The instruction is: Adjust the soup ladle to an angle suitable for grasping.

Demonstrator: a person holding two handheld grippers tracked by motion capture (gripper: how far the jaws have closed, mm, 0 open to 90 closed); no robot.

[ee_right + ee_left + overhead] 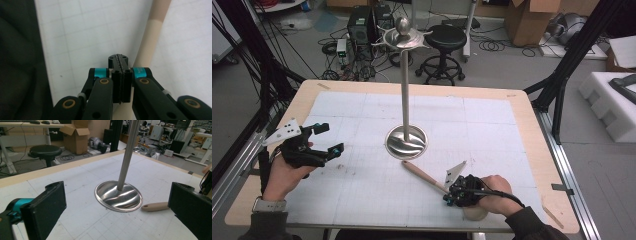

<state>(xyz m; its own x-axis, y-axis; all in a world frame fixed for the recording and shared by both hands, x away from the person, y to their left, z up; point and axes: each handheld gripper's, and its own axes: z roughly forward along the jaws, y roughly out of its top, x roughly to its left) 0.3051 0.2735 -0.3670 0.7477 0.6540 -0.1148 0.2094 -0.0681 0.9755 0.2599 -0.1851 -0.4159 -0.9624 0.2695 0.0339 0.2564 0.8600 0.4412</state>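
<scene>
A steel stand [406,142] with a round base and a tall pole stands mid-table; its base [118,196] lies straight ahead in the left gripper view. A pale wooden handle [422,176] lies on the white mat, running from near the base toward my right hand. My right gripper [451,198] points down at the near end of that handle. Its jaws [118,60] are pressed together with nothing between them, and the handle [153,32] passes beside and beneath them. My left gripper [330,138] hovers at the table's left, open and empty, facing the stand [117,195].
A pale rounded piece [475,214] sits under my right hand by the table's front edge. Beyond the table's far edge stand a black stool [445,38], cables and cardboard boxes [532,20]. White foam blocks [612,100] lie on the floor at right.
</scene>
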